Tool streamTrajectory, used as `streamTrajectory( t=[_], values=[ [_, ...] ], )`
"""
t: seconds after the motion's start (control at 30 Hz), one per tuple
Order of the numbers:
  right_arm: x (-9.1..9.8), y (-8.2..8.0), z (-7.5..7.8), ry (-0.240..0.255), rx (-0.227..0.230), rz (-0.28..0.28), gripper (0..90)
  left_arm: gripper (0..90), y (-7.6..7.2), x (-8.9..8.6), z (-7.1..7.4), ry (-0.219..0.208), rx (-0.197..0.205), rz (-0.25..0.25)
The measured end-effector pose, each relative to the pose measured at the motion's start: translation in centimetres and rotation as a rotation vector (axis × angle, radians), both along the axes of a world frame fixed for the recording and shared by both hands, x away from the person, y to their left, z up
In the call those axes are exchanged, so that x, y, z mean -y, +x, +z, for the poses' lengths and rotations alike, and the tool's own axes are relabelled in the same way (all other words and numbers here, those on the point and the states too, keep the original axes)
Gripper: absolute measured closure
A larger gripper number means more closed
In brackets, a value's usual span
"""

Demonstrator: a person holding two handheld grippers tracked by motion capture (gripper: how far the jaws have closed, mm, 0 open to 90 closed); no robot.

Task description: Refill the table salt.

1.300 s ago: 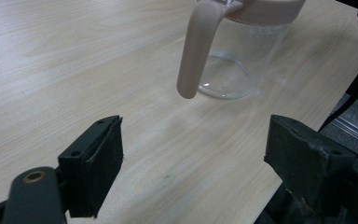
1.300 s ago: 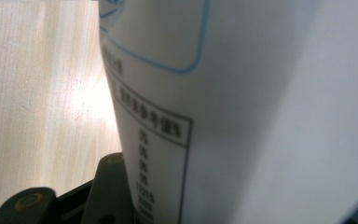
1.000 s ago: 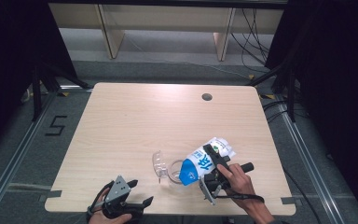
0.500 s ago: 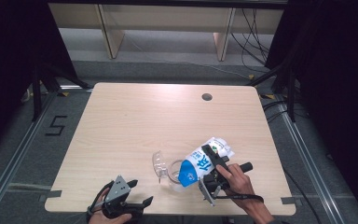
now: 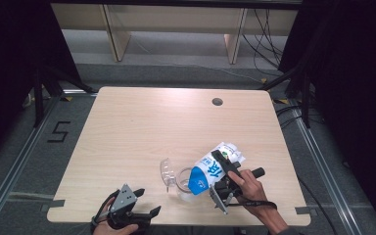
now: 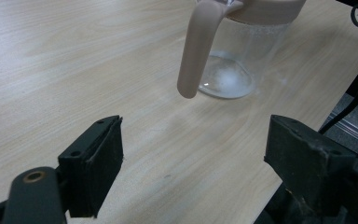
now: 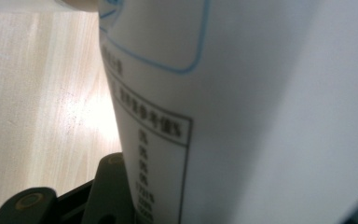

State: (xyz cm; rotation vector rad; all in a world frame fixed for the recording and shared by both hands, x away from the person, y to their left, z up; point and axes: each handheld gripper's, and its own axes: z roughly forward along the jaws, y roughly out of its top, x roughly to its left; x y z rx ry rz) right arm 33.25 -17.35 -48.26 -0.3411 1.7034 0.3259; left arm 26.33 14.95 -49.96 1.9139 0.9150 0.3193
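white and blue carton [image 5: 210,171] is clamped in the right gripper [image 5: 223,172], tipped over a clear jug [image 5: 178,177]; left gripper [image 5: 144,213] fingers spread wide, holding nothing, at the bench [image 5: 142,127] edge.

A pale wooden counter [image 5: 142,127] with a round cable hole [image 5: 217,102] stands on grey floor [image 5: 176,73], black curtains [image 5: 10,54] at both sides, light shelving [image 5: 176,19] behind.

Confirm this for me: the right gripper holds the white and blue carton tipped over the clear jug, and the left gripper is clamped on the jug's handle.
Not quite. The left gripper is open and holds nothing: in the left gripper view the handle of the jug hangs beyond the parted jaws. The rest stands: the right gripper holds the carton tipped over the jug.
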Motion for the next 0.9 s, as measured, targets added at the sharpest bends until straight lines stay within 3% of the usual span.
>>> streamTrajectory(
  t=[0.07,0.1,0.23,0.3,0.5,0.67,0.77,0.9],
  values=[
    [0.15,0.26,0.13,-0.017,0.012,0.014,55.4,18.6,0.0,0.0,0.0,0.001,0.002,-0.001],
    [0.38,0.32,-0.06,0.011,0.008,0.01,55.4,18.6,0.01,0.02,-0.01,-0.001,0.0,0.0],
    [0.36,0.31,-0.02,0.004,0.003,0.013,55.4,18.6,0.04,0.0,0.0,0.003,0.0,-0.006],
    [0.25,0.43,0.24,-0.025,0.034,0.044,55.4,18.6,0.02,-0.02,0.01,0.002,-0.002,-0.001],
    [0.13,0.41,0.11,-0.035,0.038,0.037,55.4,18.7,0.1,-0.08,0.04,0.008,0.011,-0.013],
    [0.16,0.44,0.28,-0.05,0.058,0.05,55.4,18.6,0.02,0.01,0.0,-0.001,-0.001,-0.001],
    [0.22,0.4,0.1,-0.03,0.041,0.035,55.4,18.6,0.02,-0.02,0.0,-0.002,-0.001,0.001],
    [0.19,0.44,0.18,-0.058,0.067,0.044,55.4,18.6,0.01,0.0,0.01,-0.001,-0.001,-0.001]
  ],
)
